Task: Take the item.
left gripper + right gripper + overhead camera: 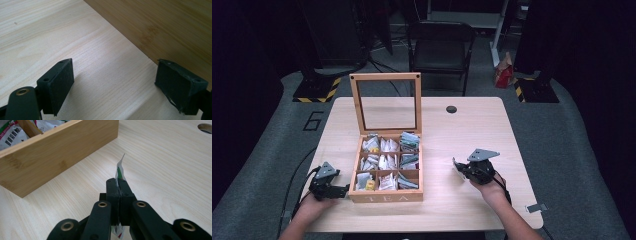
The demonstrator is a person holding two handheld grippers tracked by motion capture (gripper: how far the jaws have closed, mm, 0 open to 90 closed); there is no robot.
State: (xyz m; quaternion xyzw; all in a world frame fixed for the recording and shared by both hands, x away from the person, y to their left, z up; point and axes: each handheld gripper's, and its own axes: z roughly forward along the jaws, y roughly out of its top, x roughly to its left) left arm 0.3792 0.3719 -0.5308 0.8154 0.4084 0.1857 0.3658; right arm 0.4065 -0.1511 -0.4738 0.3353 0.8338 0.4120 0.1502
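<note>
Right hand pose: the right hand [490,189] comes in from the near edge, forearm angled inward, and holds the right gripper [460,169] low over the table [472,130], pointing toward the box.
Right gripper state: jaws pressed together on a tea sachet [120,171]; the white and green packet stands on edge between the pads, its tip poking out past them and its other end showing behind them.
Sachet place: in the right gripper's jaws, above the bare table, well apart from the box wall that lies ahead and to the left in the right gripper view.
Left hand pose: the left hand [314,204] rests near the table's near-left corner and holds the left gripper [343,191] level, aimed at the box's side.
Left gripper state: jaws [112,85] spread wide with nothing between them; the box wall stands just beside one pad.
Tea box [385,197]: one, wooden, lid [385,102] raised upright, lying between the two grippers.
Compartments: nine, in three rows of three, each holding sachets.
Grippers: two.
Hands: two.
</note>
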